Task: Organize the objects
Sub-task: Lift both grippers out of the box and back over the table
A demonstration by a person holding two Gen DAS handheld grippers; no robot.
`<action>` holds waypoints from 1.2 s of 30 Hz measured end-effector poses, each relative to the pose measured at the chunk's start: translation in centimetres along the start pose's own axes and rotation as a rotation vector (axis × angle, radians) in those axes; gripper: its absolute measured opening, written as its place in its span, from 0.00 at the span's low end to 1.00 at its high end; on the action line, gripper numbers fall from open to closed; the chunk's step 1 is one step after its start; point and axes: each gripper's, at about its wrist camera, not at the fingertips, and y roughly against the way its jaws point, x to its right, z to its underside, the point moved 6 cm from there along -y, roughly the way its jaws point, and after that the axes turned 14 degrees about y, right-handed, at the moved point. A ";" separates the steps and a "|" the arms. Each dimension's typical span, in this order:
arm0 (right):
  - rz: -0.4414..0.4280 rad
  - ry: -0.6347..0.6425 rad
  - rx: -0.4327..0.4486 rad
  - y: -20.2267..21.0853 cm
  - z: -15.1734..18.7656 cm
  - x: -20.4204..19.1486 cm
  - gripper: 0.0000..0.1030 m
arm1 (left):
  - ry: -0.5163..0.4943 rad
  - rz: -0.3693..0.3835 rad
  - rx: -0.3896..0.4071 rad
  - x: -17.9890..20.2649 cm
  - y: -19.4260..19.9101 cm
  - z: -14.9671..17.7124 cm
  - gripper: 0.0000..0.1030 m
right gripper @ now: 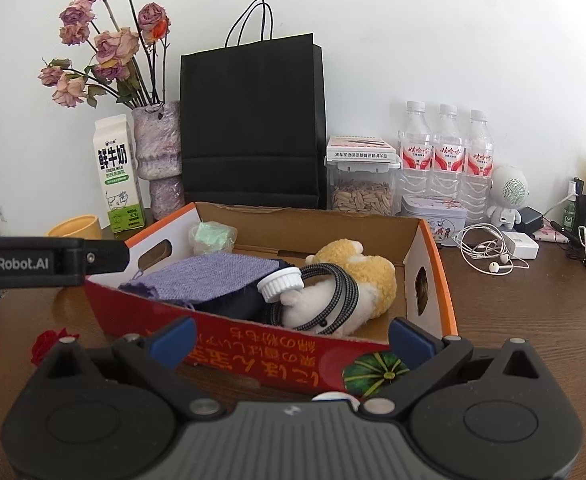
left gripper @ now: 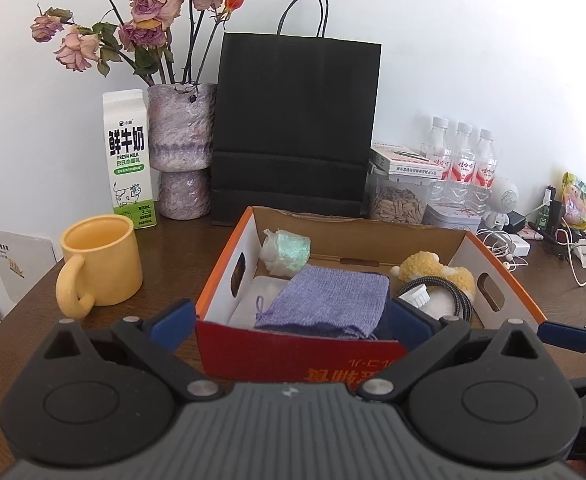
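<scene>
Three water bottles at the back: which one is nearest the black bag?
The leftmost bottle, beside the seed jar; the other two stand further right, towards the white speaker.

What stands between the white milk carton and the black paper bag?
The mottled purple vase holding dried roses stands between the white milk carton and the black paper bag; both wrist views show it.

Left wrist view: sits behind the left gripper [left gripper: 293,320], looking forward and slightly down across the worktop [left gripper: 165,240] toward the wall, close to the cardboard box [left gripper: 293,354].
Right wrist view: behind the right gripper [right gripper: 293,338], same heading and tilt, close to the box's right end.
Shared: the box, black paper bag [left gripper: 293,128], milk carton [left gripper: 127,156], water bottles [left gripper: 463,160].
Cross-sight: each view catches the other gripper at its edge.
</scene>
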 end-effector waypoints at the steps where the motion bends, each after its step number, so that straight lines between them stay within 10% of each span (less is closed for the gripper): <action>1: -0.001 0.001 -0.002 0.4 0.2 -0.1 1.00 | 0.000 -0.002 -0.007 -0.2 0.4 0.3 1.00; 36: -0.173 0.076 -0.140 7.9 6.4 -9.6 1.00 | -0.015 -0.096 -0.137 -8.6 9.9 8.2 1.00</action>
